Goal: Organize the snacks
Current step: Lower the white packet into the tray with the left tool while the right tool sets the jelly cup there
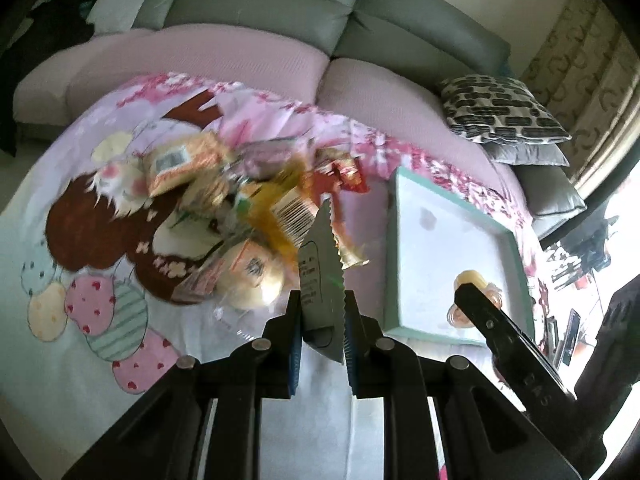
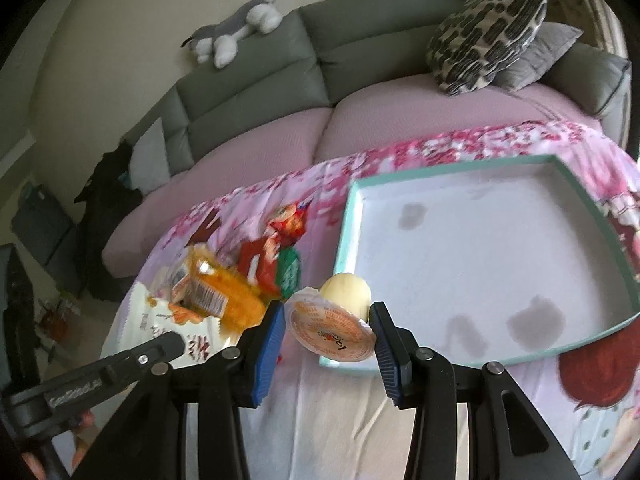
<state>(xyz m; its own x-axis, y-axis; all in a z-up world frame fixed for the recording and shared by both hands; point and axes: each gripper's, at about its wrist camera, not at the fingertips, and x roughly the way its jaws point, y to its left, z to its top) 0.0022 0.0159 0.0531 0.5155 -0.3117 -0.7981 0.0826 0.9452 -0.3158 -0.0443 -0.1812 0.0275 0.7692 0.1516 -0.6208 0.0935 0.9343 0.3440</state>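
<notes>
My left gripper (image 1: 322,320) is shut on a flat silver snack packet (image 1: 322,264) with zigzag edges, held upright above the cloth. Behind it lies a pile of snacks (image 1: 240,200): orange, yellow and red packets and a round bun-like pack. My right gripper (image 2: 326,320) is shut on a small jelly cup (image 2: 332,322) with an orange printed lid, its pale body pointing away. The cup hangs over the near left corner of a shallow white tray with a teal rim (image 2: 460,172). In the left wrist view the right gripper's arm (image 1: 504,328) crosses the tray (image 1: 392,240).
A pink cartoon-print cloth (image 1: 80,240) covers the surface. A sofa with pink seat covers (image 2: 260,136) and grey backs stands behind, with patterned cushions (image 2: 484,36) at the right and a plush toy (image 2: 236,36) on top. The left gripper's arm (image 2: 120,364) shows at lower left.
</notes>
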